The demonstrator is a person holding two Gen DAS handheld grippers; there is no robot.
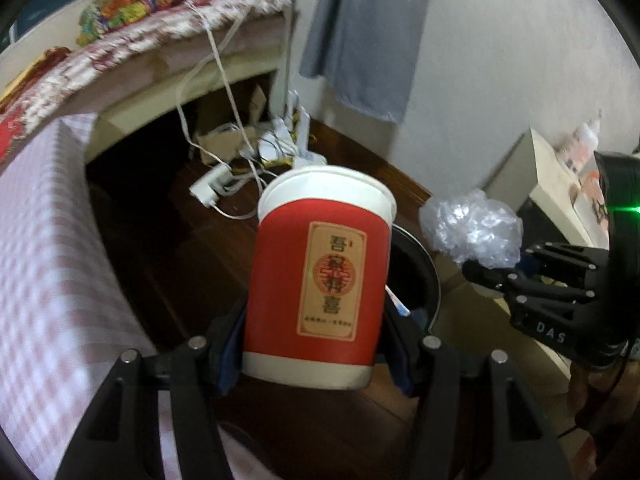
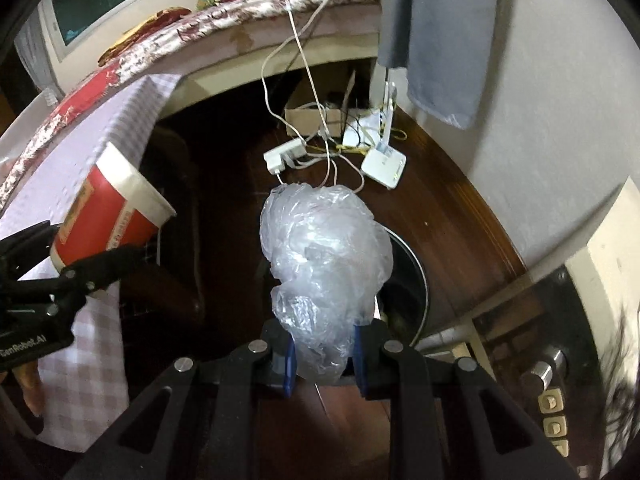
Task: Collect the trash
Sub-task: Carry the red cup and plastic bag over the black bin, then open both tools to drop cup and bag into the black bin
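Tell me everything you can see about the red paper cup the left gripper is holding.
The red paper cup has a white rolled rim, a white band at its base and a tan rectangular label with red Chinese characters around a round emblem. It looks like coated paper, undented. The left gripper clamps its lower body from both sides, holding it off the floor, mouth up and slightly tilted. Its inside is not visible. Behind it sits a dark round bin. In the right wrist view it leans beside checked cloth.
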